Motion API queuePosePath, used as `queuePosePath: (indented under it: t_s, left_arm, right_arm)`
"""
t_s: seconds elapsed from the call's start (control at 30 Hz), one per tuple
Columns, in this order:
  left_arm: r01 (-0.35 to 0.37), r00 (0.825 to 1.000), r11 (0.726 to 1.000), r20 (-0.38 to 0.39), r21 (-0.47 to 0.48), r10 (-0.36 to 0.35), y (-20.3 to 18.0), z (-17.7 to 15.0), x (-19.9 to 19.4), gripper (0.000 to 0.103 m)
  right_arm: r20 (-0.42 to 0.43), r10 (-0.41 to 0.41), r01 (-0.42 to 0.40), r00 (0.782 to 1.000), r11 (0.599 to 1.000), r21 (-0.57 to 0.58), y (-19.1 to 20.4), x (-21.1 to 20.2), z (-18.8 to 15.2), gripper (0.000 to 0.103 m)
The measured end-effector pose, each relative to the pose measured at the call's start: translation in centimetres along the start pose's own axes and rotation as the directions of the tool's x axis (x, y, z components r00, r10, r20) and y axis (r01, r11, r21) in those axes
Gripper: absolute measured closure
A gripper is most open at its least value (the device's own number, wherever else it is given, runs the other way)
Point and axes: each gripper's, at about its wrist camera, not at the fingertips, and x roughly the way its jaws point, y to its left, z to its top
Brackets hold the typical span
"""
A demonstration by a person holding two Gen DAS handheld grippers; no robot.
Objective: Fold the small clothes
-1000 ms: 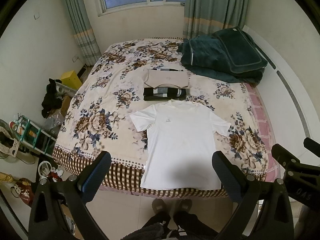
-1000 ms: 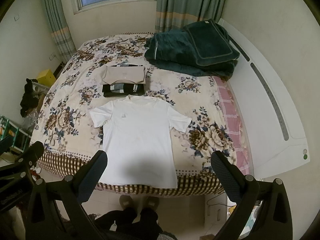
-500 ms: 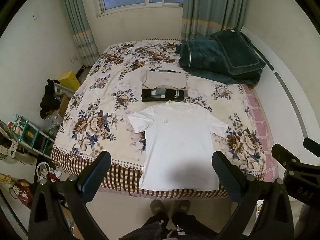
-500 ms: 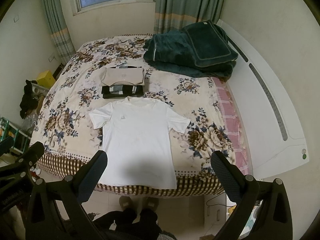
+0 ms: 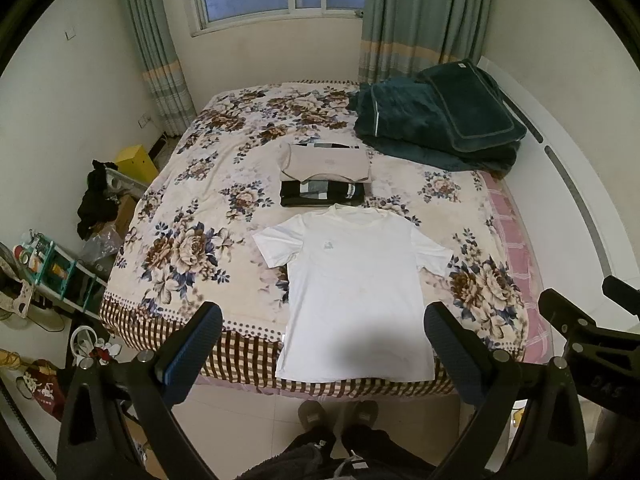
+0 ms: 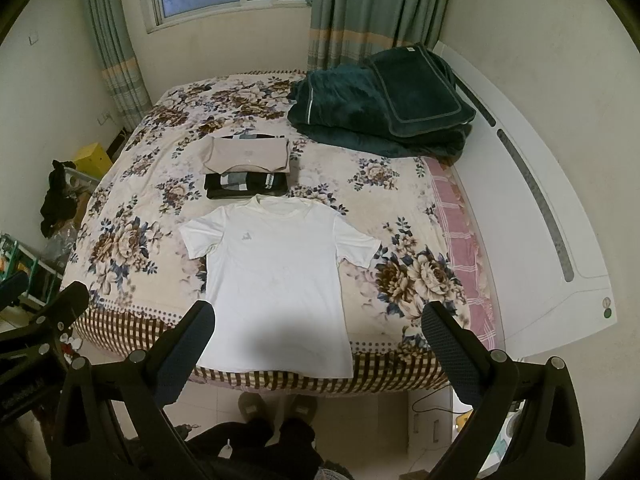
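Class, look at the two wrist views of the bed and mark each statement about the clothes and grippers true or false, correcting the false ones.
1. The white T-shirt lies spread flat on the bed. True.
2. The left gripper grips a sleeve. False: it is open, above the bed's near edge, holding nothing.
3. The beige folded garment rests on the dark folded garment. True.
4. The dark green blanket covers the T-shirt. False: it is piled at the far corner.
5. The right gripper is open. True.

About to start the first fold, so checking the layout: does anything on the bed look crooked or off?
Mostly tidy. The white T-shirt lies flat and face up, but its hem hangs over the foot edge of the bed. A faint stain shows on its front.
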Motion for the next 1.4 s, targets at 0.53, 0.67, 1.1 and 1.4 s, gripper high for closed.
queuePosePath:
  t_s: [0.53,0.67,1.1,1.4]
  left_arm:
    - [0.003,1.0,1.0,0.004,0.001,-0.003,0.0,-0.1,-0.2,0.0]
    - [0.004,1.0,1.0,0.007,0.0,-0.004,-0.1,-0.1,-0.2,0.0]
    - [0.006,1.0,1.0,0.0,-0.008,-0.006,-0.2,0.3,0.1,0.0]
    - [0.001,1.0,0.999,0.03,0.039,-0.003,1.0,1.9,4.0,0.0]
  right_arm:
    - [0.004,0.003,-0.003,1.0,1.0,-0.002,-0.5,-1.0,0.9,0.0]
    - [0.005,0.002,-0.002,1.0,1.0,-0.001,-0.4,-1.1,1.1,0.0]
    - [0.002,0.002,-0.002,1.0,1.0,0.003,-0.3,-1.3,1.3,0.0]
    - [-0.019,0.041,-0.04,0.999,0.996,0.085,-0.1,1.0,4.2,0.0]
